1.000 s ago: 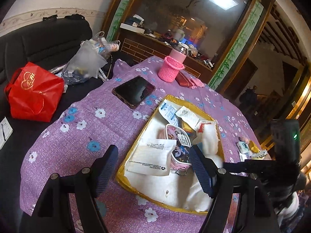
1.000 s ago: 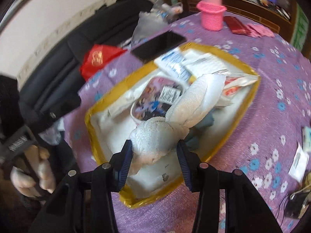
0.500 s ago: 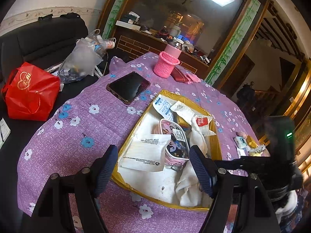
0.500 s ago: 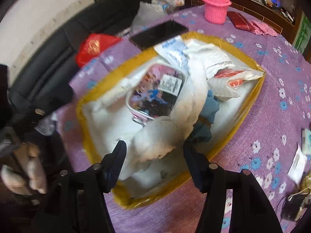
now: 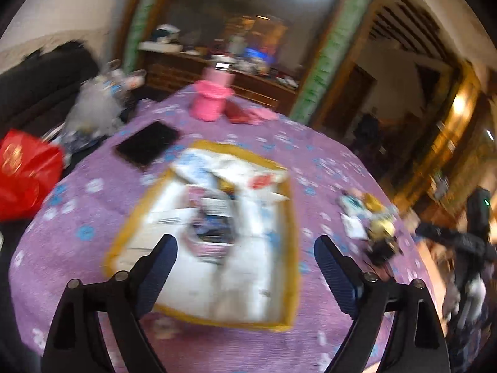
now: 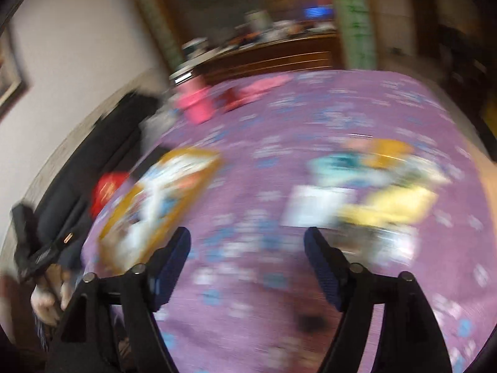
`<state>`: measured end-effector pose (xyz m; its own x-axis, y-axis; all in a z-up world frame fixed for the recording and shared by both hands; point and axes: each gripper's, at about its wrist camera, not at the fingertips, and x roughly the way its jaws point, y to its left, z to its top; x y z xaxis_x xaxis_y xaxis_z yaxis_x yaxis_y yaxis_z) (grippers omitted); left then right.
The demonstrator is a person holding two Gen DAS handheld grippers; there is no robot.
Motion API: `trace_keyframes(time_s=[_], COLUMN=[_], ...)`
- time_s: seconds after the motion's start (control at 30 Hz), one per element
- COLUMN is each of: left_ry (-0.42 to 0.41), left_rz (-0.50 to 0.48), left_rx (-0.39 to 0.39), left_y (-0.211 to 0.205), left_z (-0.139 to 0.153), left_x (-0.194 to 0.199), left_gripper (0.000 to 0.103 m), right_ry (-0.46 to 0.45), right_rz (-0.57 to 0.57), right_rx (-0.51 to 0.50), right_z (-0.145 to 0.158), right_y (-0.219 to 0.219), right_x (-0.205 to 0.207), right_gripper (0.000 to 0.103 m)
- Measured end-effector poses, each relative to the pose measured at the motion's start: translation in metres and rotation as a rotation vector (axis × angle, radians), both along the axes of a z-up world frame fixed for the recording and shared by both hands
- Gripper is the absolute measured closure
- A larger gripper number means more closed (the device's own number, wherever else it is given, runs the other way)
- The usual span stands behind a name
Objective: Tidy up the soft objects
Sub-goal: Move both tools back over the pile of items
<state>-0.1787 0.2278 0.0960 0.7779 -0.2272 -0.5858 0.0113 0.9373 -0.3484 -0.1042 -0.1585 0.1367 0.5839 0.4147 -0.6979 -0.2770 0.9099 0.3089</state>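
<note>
1. The white soft cloth lies inside the yellow tray, on its right side, next to a pouch with a colourful print and some white packets; the picture is blurred, so small details are not clear.
2. The tray stands in the middle of the bench, which has a purple cloth with flowers on it.
3. The left tongs hang above the near part of the tray, wide open, with nothing between the fingers.
4. The right tongs are also wide open and empty; they are over bare purple cloth, between the tray at the left and a group of small things at the right.
5. These small things are blue-green, yellow and white, too blurred to name.
6. A dark tablet lies beyond the tray, and a pink cup stands near the far edge of the bench.
7. A red bag rests on the black sofa at the left.
</note>
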Motion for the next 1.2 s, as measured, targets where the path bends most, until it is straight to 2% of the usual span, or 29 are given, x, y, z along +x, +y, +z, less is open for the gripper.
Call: trace_keyframes(time_s=[0.07,0.17,0.3,0.43,0.63,0.83,0.9,0.97,1.07,1.2], left_ry=[-0.001,0.010,0.038,0.055,0.086,0.083,0.064,0.042,0.037,0.081], left_rz=[-0.085,-0.186,-0.264,-0.287,-0.277,-0.274,-0.281,-0.307,-0.355,-0.503], left_rx=[0.031,0.083,0.124,0.150,0.182,0.223,0.230,0.245,0.307,0.357], left_y=[-0.027,-0.066,-0.104,-0.127,-0.142,-0.156,-0.163,-0.174,-0.197,-0.239], left_z=[0.002,0.002,0.003,0.006,0.007,0.013,0.019,0.022,0.019,0.000], left_x=[0.005,0.010,0.019,0.023,0.033,0.060,0.072,0.093,0.126,0.184], left_gripper=[0.010,0.010,0.010,0.010,0.010,0.010,0.010,0.010,0.010,0.010], right_ry=[0.022,0.058,0.077,0.096,0.165,0.259,0.237,0.192,0.170,0.125], right_rz=[-0.123,-0.222,-0.305,-0.339,-0.324,-0.293,-0.277,-0.247,-0.259,-0.280], right_rx=[0.013,0.053,0.092,0.114,0.097,0.076,0.048,0.046,0.116,0.160], right_z=[-0.009,-0.024,-0.039,-0.052,-0.073,-0.104,-0.108,-0.107,-0.111,-0.103], right_y=[-0.048,-0.095,-0.128,-0.143,-0.136,-0.113,-0.106,-0.103,-0.115,-0.127], right_x=[-0.001,0.000,0.012,0.042,0.094,0.119,0.120,0.119,0.115,0.109], right_gripper=[0.027,0.027,0.027,0.027,0.027,0.028,0.030,0.042,0.044,0.045])
